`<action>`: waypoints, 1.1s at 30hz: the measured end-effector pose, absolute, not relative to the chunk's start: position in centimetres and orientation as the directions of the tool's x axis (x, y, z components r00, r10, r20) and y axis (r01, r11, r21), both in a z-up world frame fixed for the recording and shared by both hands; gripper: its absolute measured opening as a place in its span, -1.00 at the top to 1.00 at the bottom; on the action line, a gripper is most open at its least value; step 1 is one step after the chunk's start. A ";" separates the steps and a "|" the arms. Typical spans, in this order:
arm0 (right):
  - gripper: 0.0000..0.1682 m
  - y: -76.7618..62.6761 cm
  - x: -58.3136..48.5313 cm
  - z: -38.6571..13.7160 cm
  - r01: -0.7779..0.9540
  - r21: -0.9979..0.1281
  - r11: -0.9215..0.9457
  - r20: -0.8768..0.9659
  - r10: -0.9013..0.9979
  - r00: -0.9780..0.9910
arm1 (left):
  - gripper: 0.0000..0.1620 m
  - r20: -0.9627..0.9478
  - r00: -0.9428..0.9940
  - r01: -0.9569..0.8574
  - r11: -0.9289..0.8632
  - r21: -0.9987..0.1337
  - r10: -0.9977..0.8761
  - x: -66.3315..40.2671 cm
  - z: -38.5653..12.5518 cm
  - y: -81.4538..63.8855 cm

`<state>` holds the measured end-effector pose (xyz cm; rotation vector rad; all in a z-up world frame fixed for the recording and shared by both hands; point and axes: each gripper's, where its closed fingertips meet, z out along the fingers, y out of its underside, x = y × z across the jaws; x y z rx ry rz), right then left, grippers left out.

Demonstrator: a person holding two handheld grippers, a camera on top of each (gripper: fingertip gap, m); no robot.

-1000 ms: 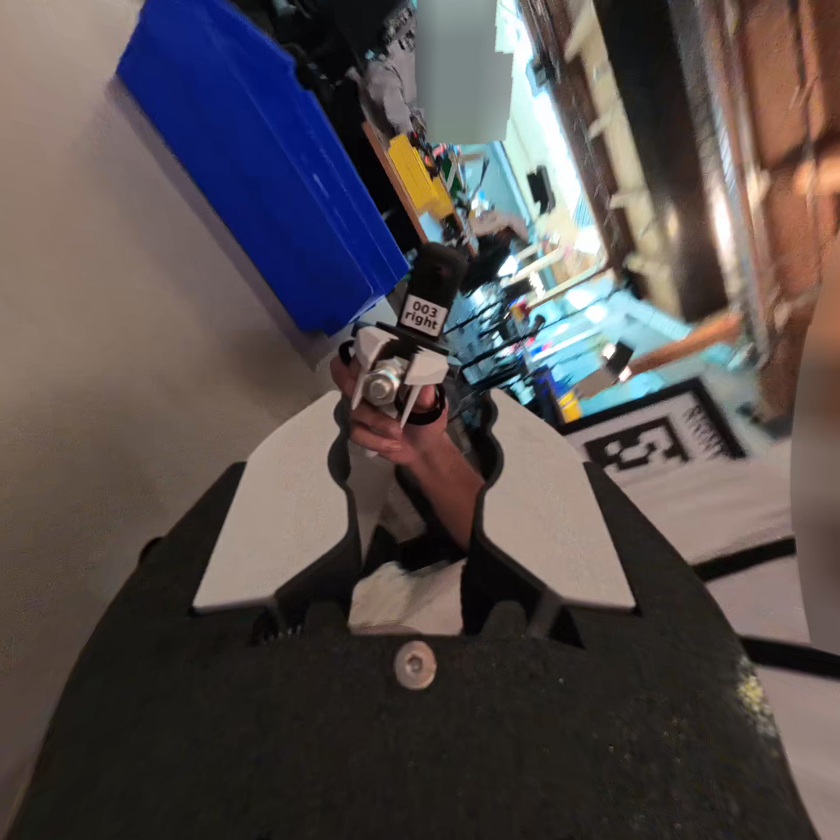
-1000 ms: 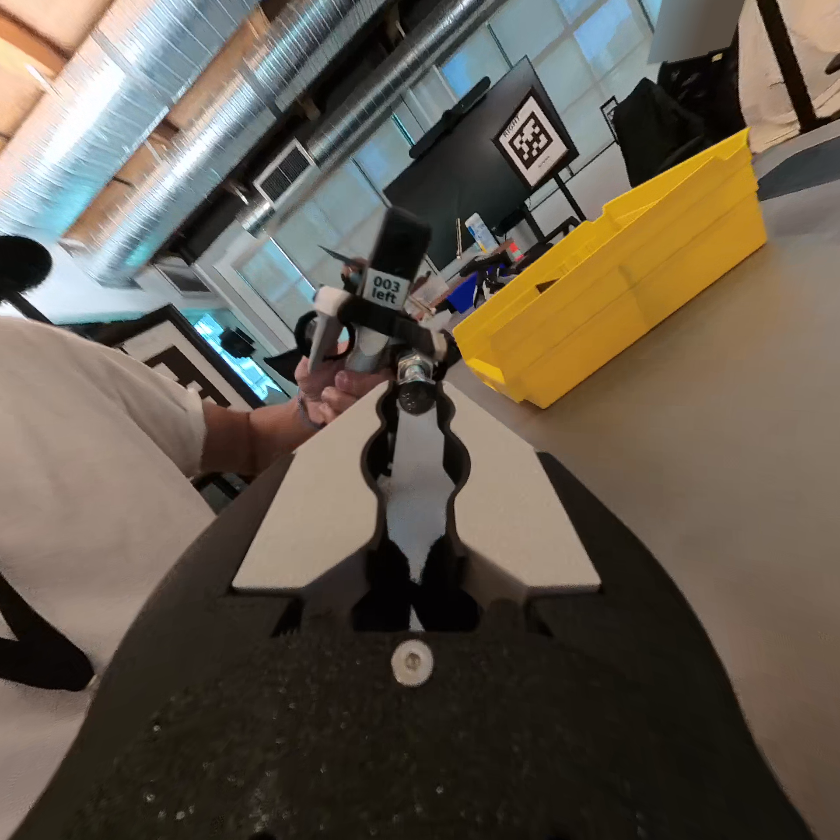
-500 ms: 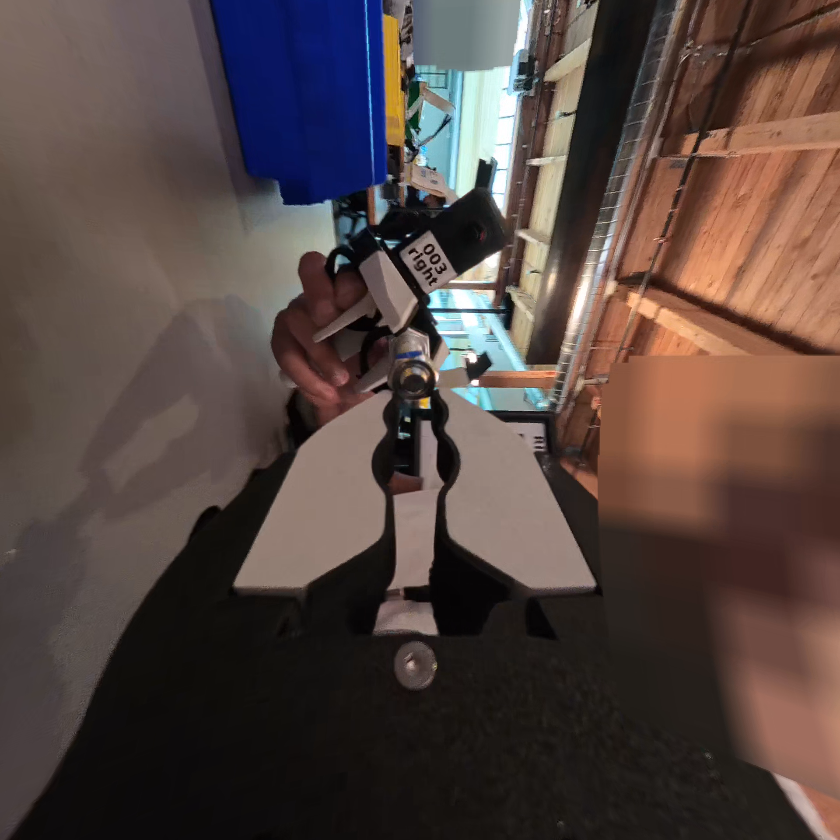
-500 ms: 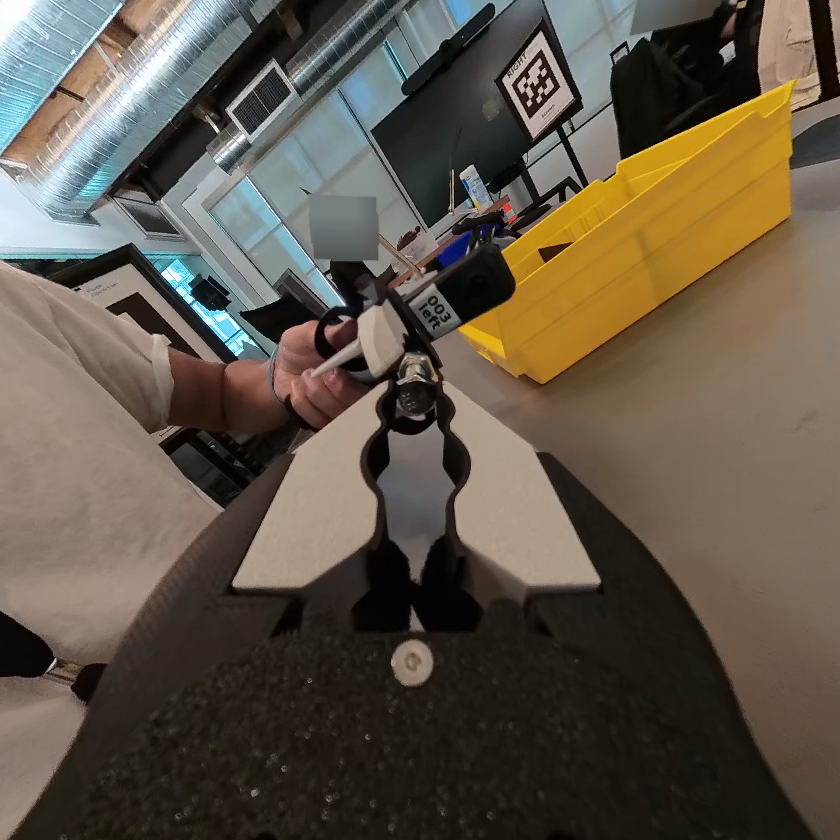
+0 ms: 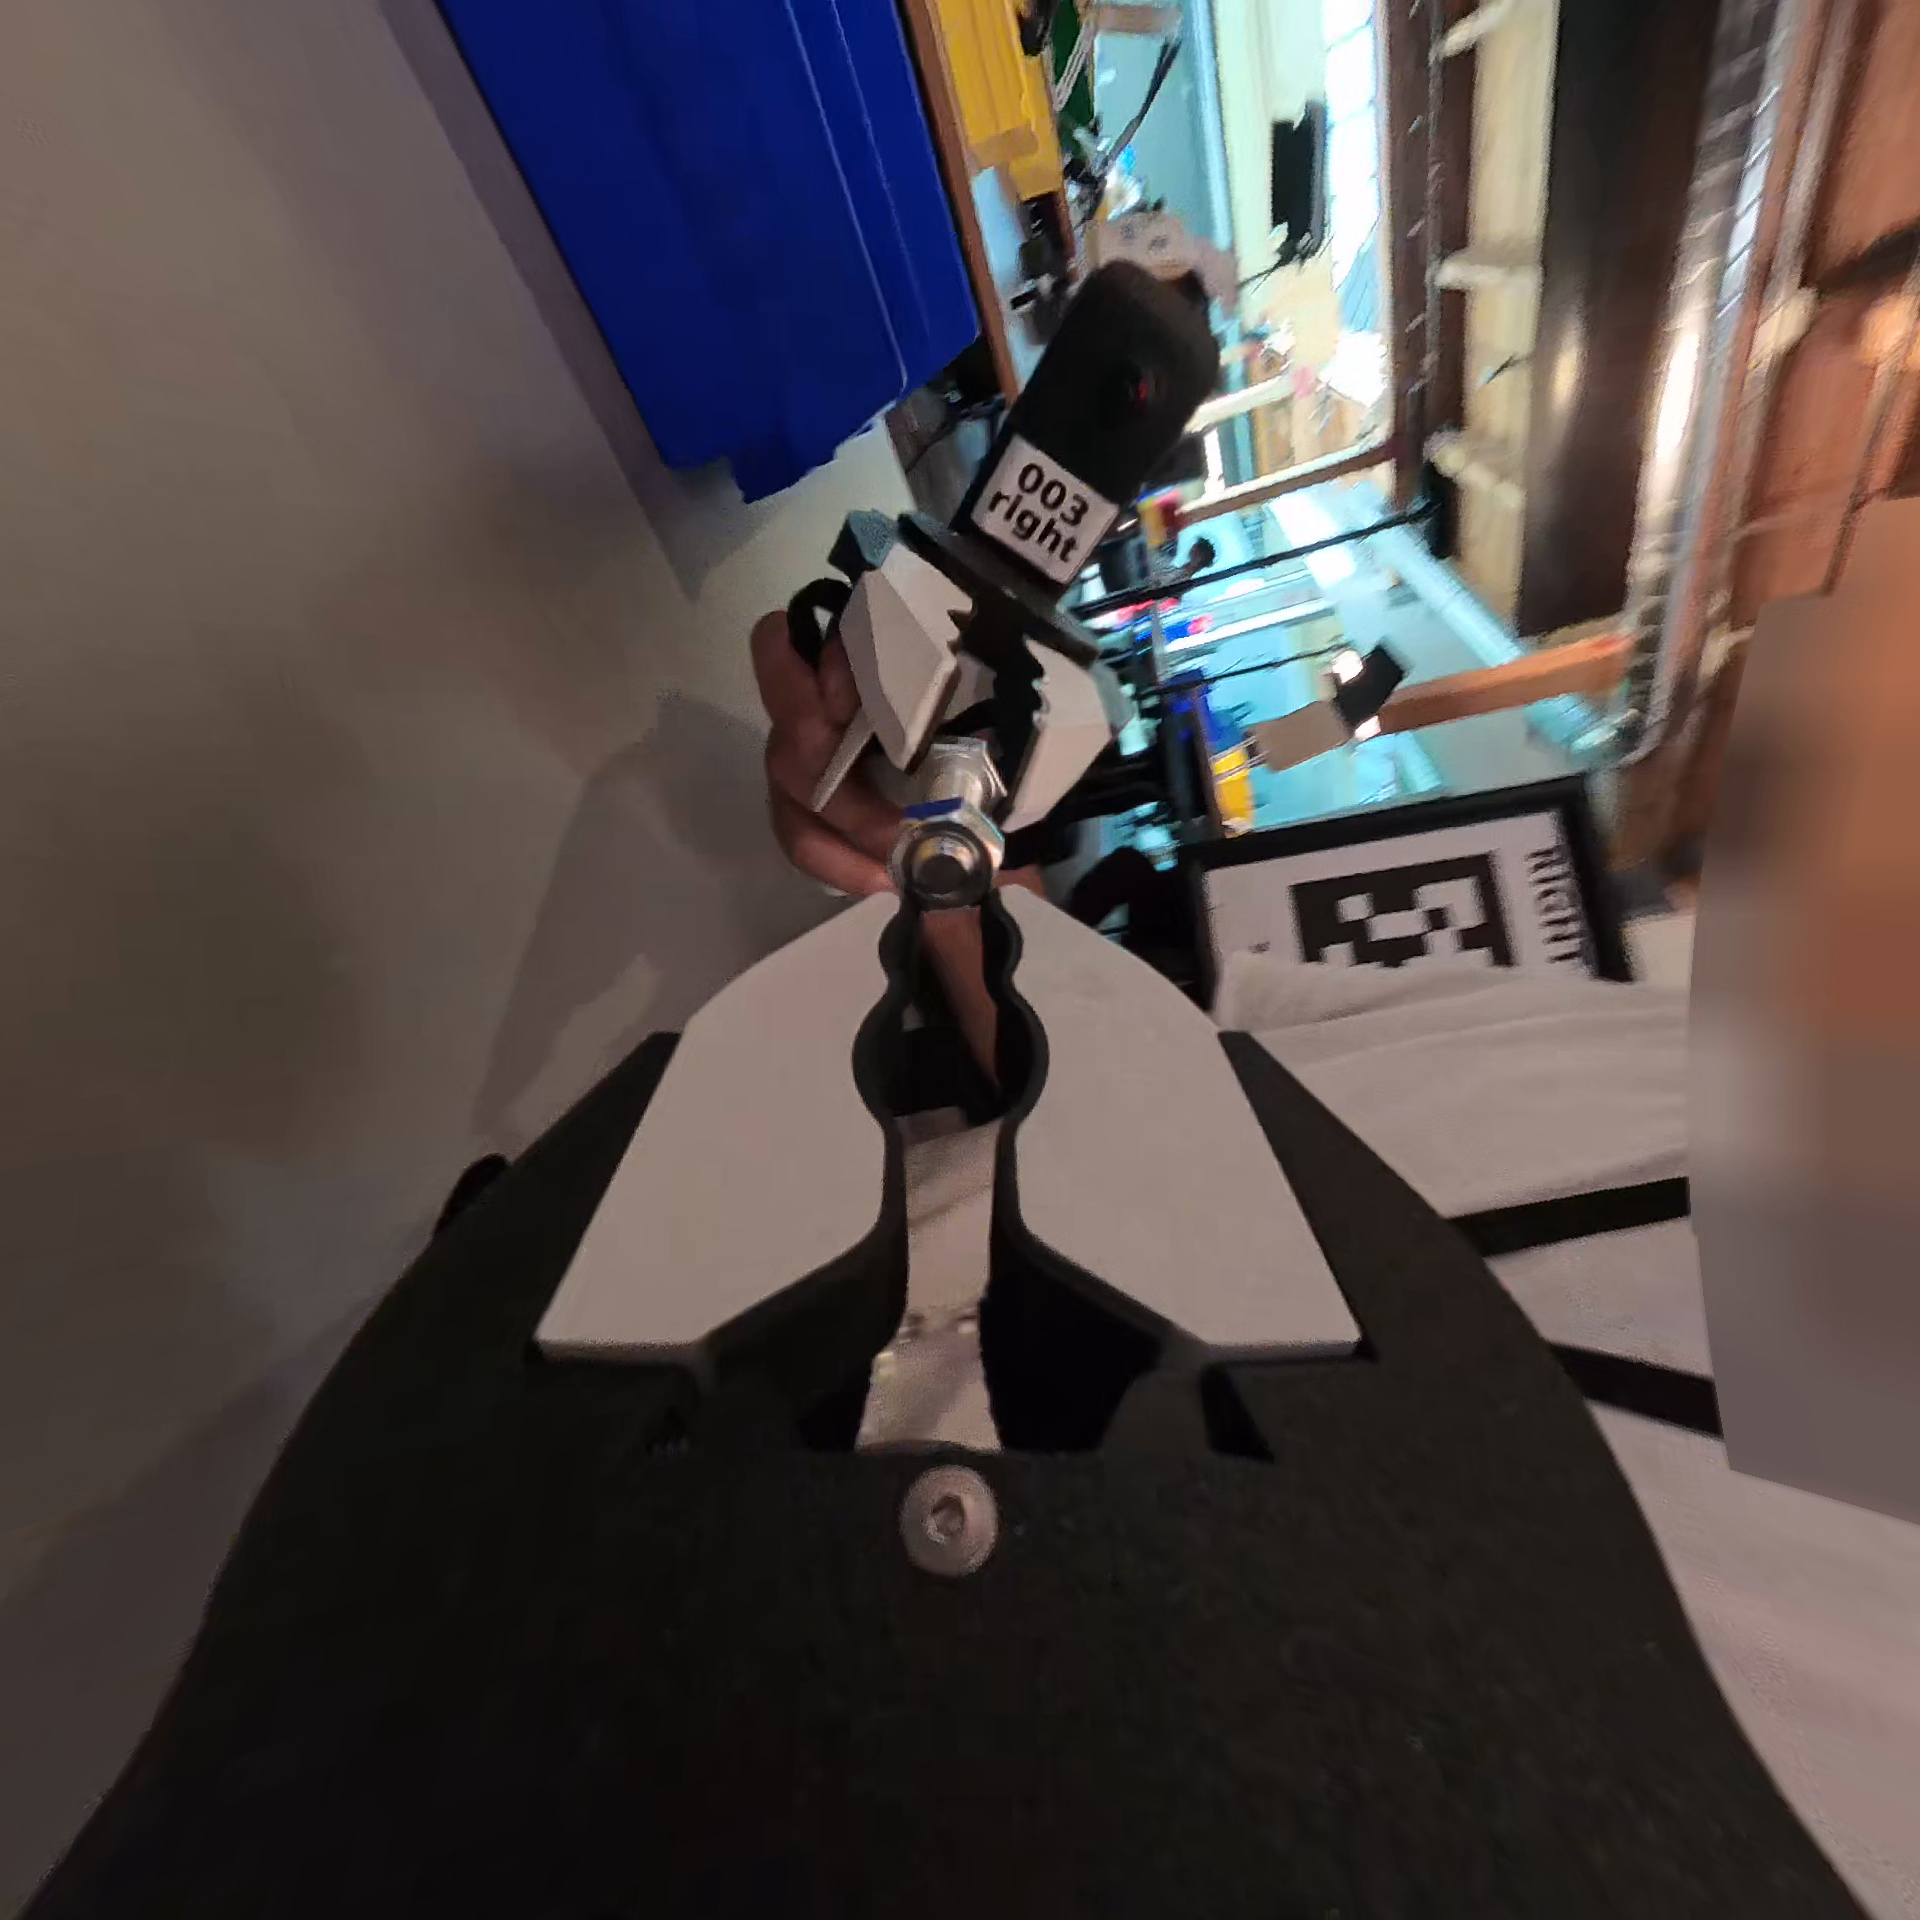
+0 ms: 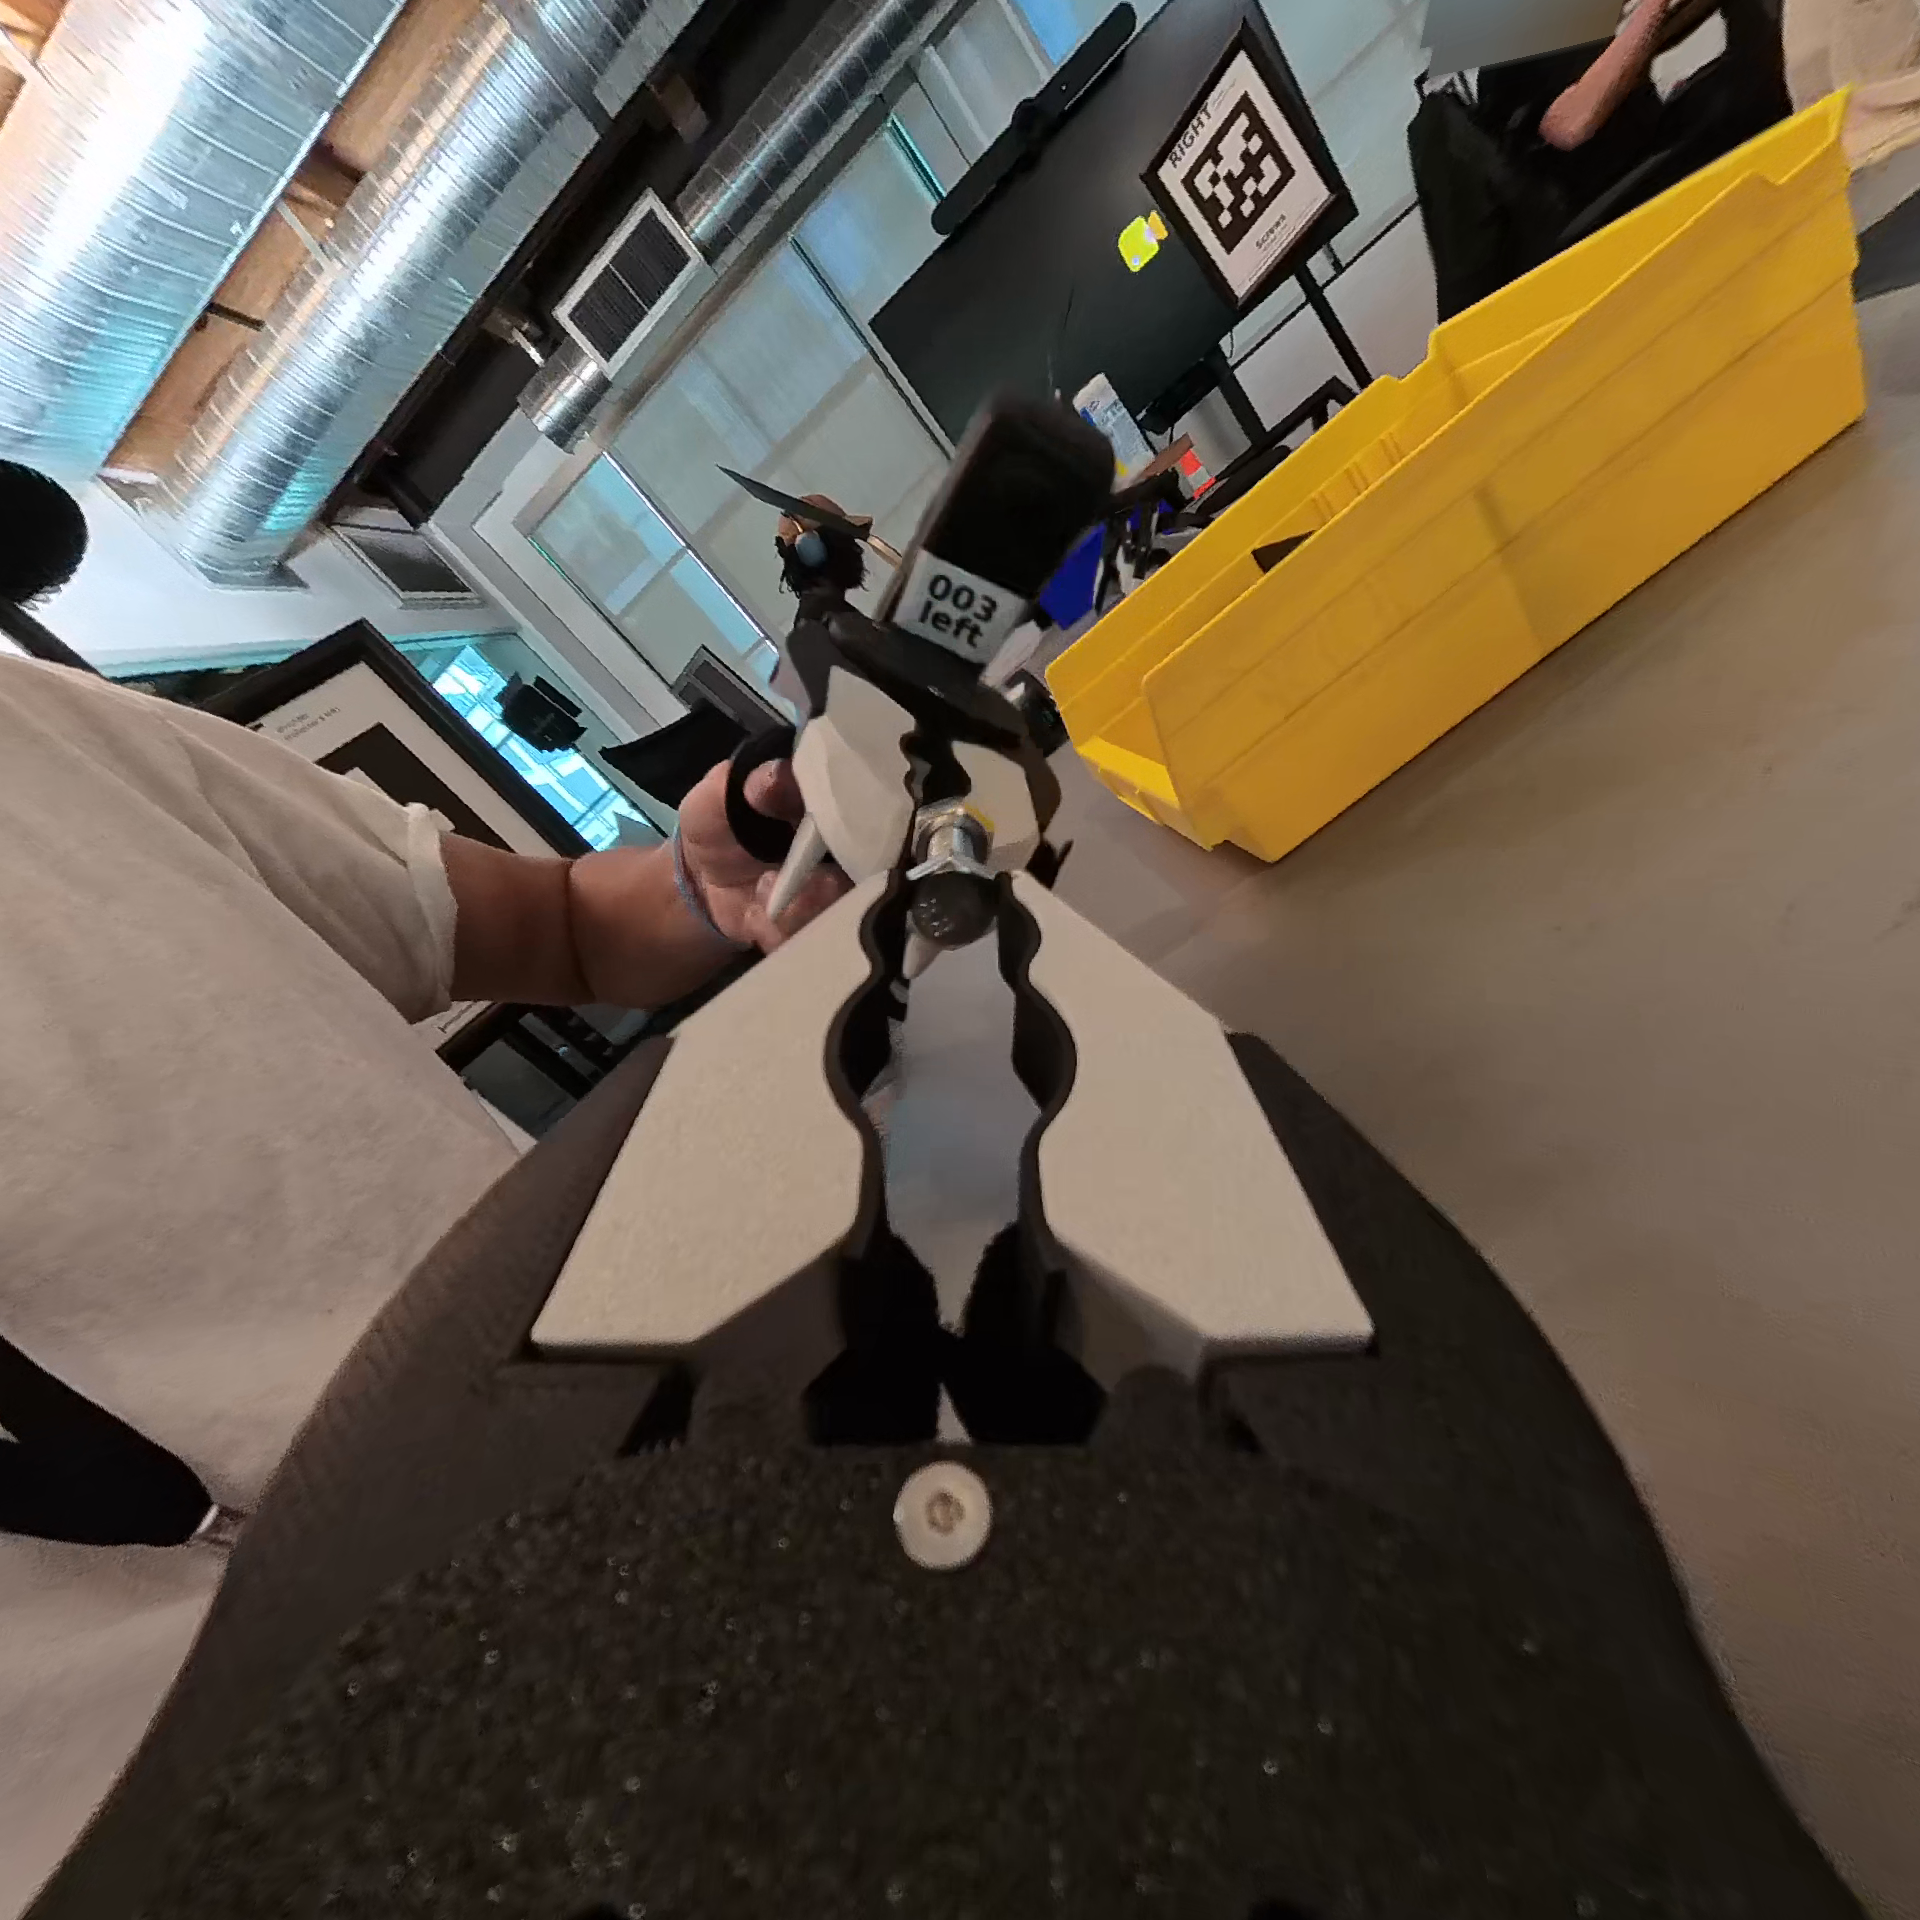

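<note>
We see two hand-held grippers facing each other tip to tip above a grey table (image 6: 1558, 987), sharing one metal bolt between them. In the left wrist view, the left gripper (image 5: 943, 914) has its fingers closed on the nut (image 5: 943, 836) threaded on the bolt (image 5: 951, 790), whose threaded end points at the camera. Just beyond, the right gripper (image 5: 951, 764) clamps the far part of the same bolt; a hand (image 5: 821, 769) grips its handle. A blue bin (image 5: 727, 229) stands on the table behind, and a framed black-and-white marker board (image 5: 1403, 914) lies to the right.

In the right wrist view, the right gripper (image 6: 948, 914) pinches the bolt head (image 6: 948, 916) between its fingertips. The left gripper (image 6: 951, 831) holds the nut end opposite, carried by a hand (image 6: 738, 852) from a white sleeve (image 6: 208, 883). A yellow bin (image 6: 1507, 540) rests on the table to the right.
</note>
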<state>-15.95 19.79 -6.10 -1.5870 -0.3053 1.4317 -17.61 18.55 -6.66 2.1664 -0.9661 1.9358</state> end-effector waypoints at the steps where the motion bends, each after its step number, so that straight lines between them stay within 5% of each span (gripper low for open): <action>1: 0.81 19.8 -16.0 -6.2 -0.397 -0.745 -0.536 -0.653 0.706 0.273 | 0.86 0.889 0.003 -0.506 -0.767 -0.394 -0.458 -17.6 -6.8 18.6; 8: 0.81 19.4 -16.2 -5.5 -0.459 -0.630 -0.627 -0.737 0.669 0.096 | 1.00 0.389 -0.016 -0.567 -0.312 -0.762 -0.921 -17.9 -8.0 19.4; 14: 0.81 19.7 -16.0 -5.5 -0.476 -0.631 -0.613 -0.735 0.668 0.116 | 0.99 -0.109 -0.006 -0.626 0.089 -0.775 -0.994 -19.0 -9.5 20.9; 19: 0.81 20.1 -16.1 -6.4 -0.428 -0.693 -0.580 -0.704 0.673 0.226 | 0.77 0.377 0.061 -0.538 -0.349 -0.767 -0.924 -18.6 -7.9 19.8; 22: 0.81 20.2 -16.1 -6.5 -0.420 -0.715 -0.558 -0.685 0.679 0.263 | 0.46 0.748 0.021 -0.416 -0.686 -0.597 -0.664 -18.1 -5.1 19.2; 33: 0.80 19.9 -17.1 -7.2 -0.346 -0.761 -0.548 -0.645 0.697 0.313 | 0.49 0.969 0.103 -0.431 -0.889 -0.158 -0.222 -18.4 -6.5 19.0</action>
